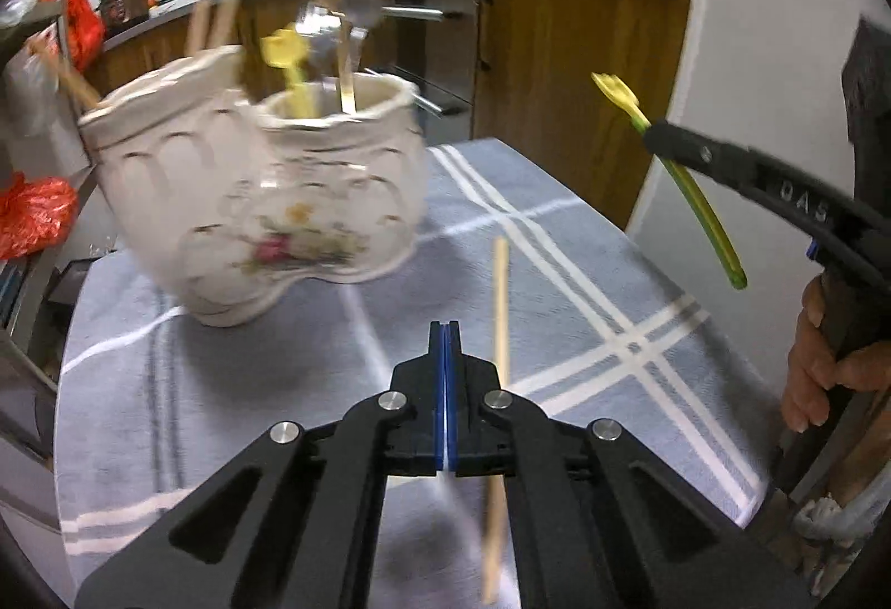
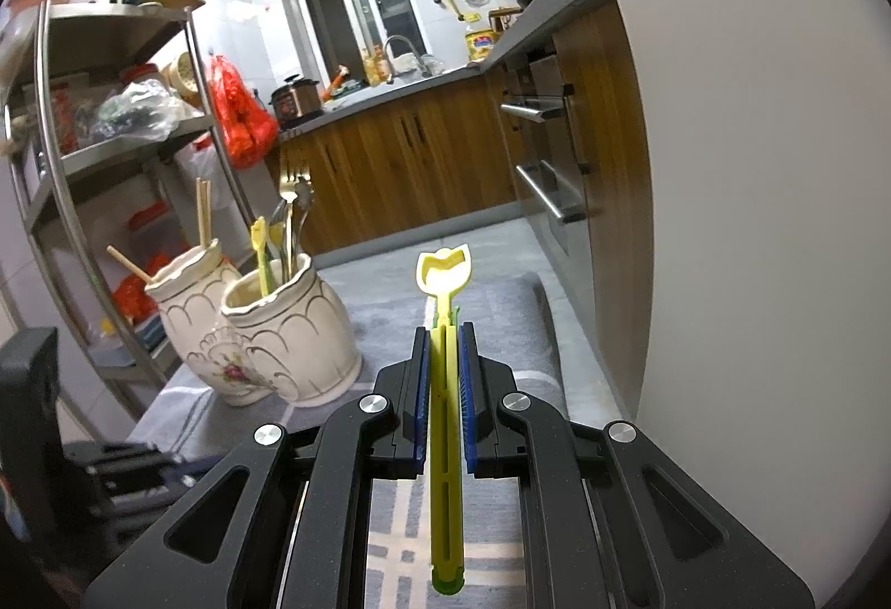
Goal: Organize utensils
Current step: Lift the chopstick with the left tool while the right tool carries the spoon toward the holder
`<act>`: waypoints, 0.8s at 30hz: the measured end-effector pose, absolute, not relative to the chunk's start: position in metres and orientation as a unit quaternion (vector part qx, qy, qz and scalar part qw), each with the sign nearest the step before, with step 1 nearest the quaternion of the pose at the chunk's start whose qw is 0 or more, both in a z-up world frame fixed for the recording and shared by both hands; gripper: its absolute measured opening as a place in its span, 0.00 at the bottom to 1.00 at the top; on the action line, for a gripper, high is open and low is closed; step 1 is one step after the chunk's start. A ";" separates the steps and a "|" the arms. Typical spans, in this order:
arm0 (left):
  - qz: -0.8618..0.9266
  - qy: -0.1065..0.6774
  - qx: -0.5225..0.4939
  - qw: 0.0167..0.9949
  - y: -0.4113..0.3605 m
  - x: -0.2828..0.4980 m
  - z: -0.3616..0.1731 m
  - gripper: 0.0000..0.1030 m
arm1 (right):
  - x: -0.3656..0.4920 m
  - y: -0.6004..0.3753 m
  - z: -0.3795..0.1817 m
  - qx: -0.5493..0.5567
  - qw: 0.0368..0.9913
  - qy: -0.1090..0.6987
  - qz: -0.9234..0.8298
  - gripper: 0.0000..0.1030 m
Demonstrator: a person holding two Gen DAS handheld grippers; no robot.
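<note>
**Yellow fork waits as chopstick lies loose on the cloth**

Left wrist view: the left gripper [image 1: 444, 330], low centre, has its blue pads pressed together on nothing; a wooden chopstick [image 1: 501, 297] lies just right of them on the grey plaid tablecloth [image 1: 584, 275]. The twin ceramic utensil holder [image 1: 262, 197], upper left, is blurred, its contents hard to read.

Right wrist view: the right gripper [image 2: 444, 330] clamps a yellow plastic fork [image 2: 444, 286], head forward, at centre. It probably belongs in the holder's nearer pot [image 2: 289, 330], lowered upright; the fork's tail is cut off below.
</note>
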State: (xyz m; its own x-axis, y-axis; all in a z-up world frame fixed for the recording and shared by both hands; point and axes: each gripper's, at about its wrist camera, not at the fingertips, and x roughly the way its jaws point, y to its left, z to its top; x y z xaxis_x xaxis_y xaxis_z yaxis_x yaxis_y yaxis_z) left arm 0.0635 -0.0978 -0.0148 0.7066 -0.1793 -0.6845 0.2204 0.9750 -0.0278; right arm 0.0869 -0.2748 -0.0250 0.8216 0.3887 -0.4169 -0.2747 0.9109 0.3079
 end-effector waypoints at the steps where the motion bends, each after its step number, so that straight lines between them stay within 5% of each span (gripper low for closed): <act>1: -0.108 0.368 0.021 0.923 -0.093 0.064 -0.013 0.00 | 0.087 -0.274 -0.025 0.117 0.947 0.242 0.175 0.10; 5: -0.144 0.400 0.004 0.905 -0.091 0.072 -0.015 0.00 | 0.088 -0.270 -0.025 0.115 0.947 0.244 0.176 0.10; 7: -0.165 0.414 0.018 0.895 -0.103 0.074 -0.019 0.11 | 0.088 -0.269 -0.025 0.115 0.946 0.245 0.177 0.10; 11: -0.174 0.423 0.045 0.888 -0.121 0.072 -0.026 0.19 | 0.088 -0.266 -0.025 0.109 0.946 0.245 0.180 0.10; 18: -0.155 0.430 0.092 0.885 -0.141 0.082 -0.038 0.19 | 0.089 -0.265 -0.026 0.111 0.944 0.246 0.188 0.10; 20: -0.158 0.427 0.100 0.885 -0.144 0.085 -0.039 0.05 | 0.087 -0.264 -0.025 0.108 0.945 0.244 0.189 0.10; 24: -0.171 0.410 0.109 0.890 -0.139 0.080 -0.035 0.06 | 0.085 -0.264 -0.024 0.105 0.946 0.240 0.190 0.10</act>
State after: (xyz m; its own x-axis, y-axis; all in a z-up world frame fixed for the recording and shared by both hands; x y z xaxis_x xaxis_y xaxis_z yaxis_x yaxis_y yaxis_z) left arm 0.0799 -0.1389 -0.0354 0.6061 -0.2148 -0.7658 0.3931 0.9179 0.0537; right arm 0.0850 -0.2641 -0.0238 0.8128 0.4096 -0.4142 -0.3091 0.9060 0.2892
